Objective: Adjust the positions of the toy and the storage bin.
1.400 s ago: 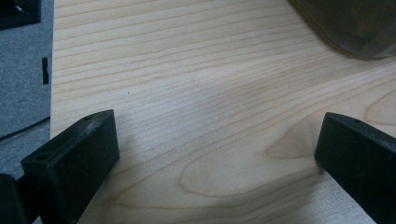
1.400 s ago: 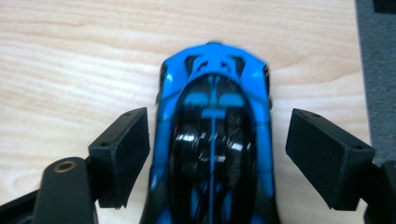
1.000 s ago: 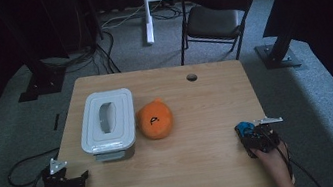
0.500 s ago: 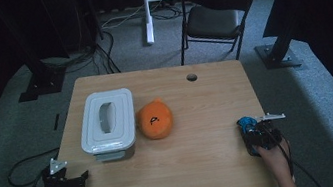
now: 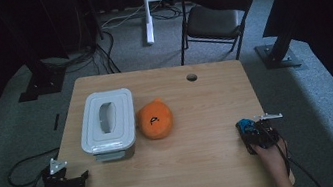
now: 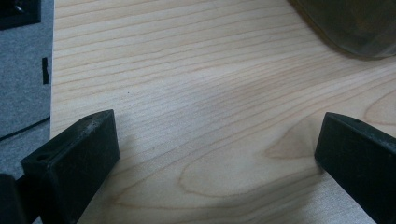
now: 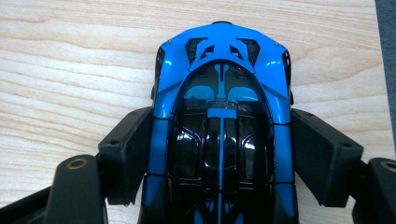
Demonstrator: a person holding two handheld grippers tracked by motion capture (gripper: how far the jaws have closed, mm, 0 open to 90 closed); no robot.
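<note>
Blue-and-black toy car point(image 7: 222, 126), orange plush point(image 5: 155, 119), white box point(image 5: 106, 120), light wood-grain table point(image 5: 206, 163).

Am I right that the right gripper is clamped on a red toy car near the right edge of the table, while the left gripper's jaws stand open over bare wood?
Almost: the toy car is blue and black, not red, as the right gripper view shows. The rest holds: the right gripper clamps its sides near the right edge of the table, and the left gripper stands open over bare wood.

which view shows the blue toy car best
The right gripper view: the blue toy car sits close up between the right gripper's pads, bodywork plain. The high view gives a small blue patch near the table's right edge.
</note>
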